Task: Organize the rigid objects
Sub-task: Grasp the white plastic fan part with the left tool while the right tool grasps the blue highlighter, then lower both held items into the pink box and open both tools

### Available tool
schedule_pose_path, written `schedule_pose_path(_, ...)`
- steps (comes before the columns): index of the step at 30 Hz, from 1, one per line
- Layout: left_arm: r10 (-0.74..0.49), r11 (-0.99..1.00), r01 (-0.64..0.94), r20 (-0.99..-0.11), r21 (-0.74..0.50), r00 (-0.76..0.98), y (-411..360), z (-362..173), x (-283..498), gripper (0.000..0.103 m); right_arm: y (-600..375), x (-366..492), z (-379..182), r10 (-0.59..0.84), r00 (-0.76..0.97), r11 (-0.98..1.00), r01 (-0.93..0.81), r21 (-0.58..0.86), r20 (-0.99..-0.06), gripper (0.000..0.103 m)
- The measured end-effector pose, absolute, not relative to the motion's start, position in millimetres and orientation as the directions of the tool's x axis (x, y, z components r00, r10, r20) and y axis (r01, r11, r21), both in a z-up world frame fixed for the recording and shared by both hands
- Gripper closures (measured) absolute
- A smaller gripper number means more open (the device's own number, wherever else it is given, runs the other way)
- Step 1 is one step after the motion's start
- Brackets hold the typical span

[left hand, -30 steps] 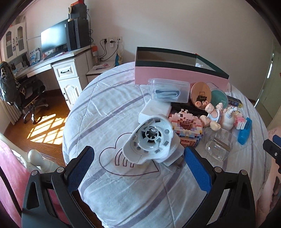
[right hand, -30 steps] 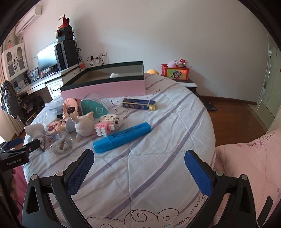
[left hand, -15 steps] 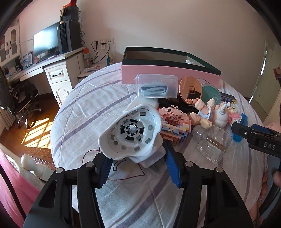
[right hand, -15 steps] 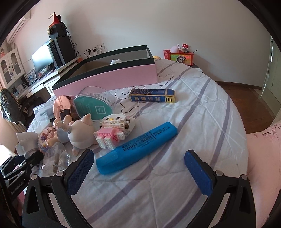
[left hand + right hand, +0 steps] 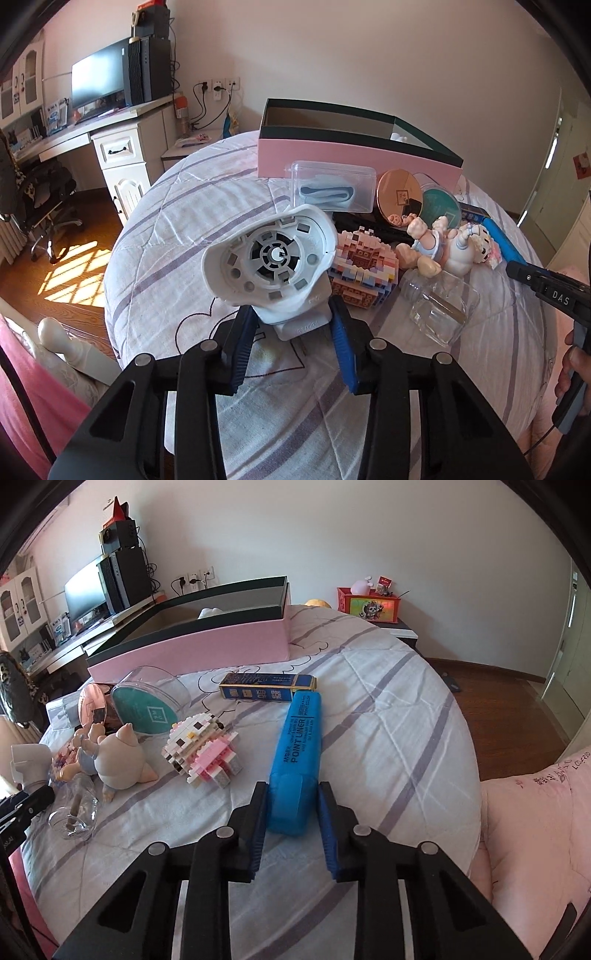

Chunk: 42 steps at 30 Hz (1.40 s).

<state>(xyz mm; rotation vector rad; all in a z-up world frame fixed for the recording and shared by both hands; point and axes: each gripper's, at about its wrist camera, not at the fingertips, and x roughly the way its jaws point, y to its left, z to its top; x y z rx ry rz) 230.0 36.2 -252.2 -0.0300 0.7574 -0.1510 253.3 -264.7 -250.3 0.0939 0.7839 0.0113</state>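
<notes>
My left gripper is closing its jaws, and the blue pads press on the base of a white plastic device with a round vented face, tilted up off the quilt. In the right wrist view a blue highlighter lies lengthwise away from me. My right gripper is closing its jaws, with both pads against the near end of the highlighter. A long pink box with a dark rim stands open at the back of the bed; its far end holds a white item.
Between the grippers lie a pastel brick model, a doll, a pig figurine, a brick cat, a glass bottle, a clear case, a round teal case and a blue carton. The round bed's edge drops to wooden floor.
The left jaws went from wide open to closed on the white device, which tipped upward. The right gripper moved forward to the highlighter and its jaws closed onto it.
</notes>
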Motion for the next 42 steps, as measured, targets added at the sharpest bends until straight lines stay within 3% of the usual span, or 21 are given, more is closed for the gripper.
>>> schedule_pose_path(7, -0.115, 0.993, 0.084, -0.691, -0.079, 0.714, 46.9, -253.3, 239.9, 0.063, -283.5, 259.3, -251.9, 0.061, 0.734, 0.992, 0.029, 0.122, -0.676, 0.076)
schedule_pose_path(14, -0.108, 0.994, 0.081, -0.694, -0.071, 0.712, 46.8, -253.5, 251.5, 0.064, -283.1, 296.1, -252.3, 0.033, 0.708, 0.997, 0.027, 0.074, -0.705, 0.055)
schedule_pose_path(16, -0.102, 0.995, 0.080, -0.692, -0.064, 0.714, 45.5, -251.9, 254.4, 0.064, -279.3, 304.5, -250.9, 0.016, 0.693, 0.999, 0.012, 0.034, -0.720, 0.055)
schedule_pose_path(18, -0.097, 0.995, 0.079, -0.692, -0.057, 0.715, 43.6, -249.8, 257.8, 0.064, -275.6, 308.9, -250.4, 0.029, 0.688, 1.000, -0.024, 0.017, -0.725, 0.077)
schedule_pose_path(32, -0.144, 0.988, 0.142, -0.625, -0.054, 0.768, 36.6, -195.5, 268.3, 0.066, -249.6, 287.2, -188.9, 0.176, 0.785, 0.983, -0.166, 0.073, -0.593, 0.077)
schedule_pose_path(42, -0.246, 0.964, 0.257, -0.604, -0.070, 0.758, 6.5, -156.0, 324.5, 0.066, -219.6, 340.5, -158.0, 0.264, 0.783, 0.959, -0.275, 0.066, -0.563, 0.076)
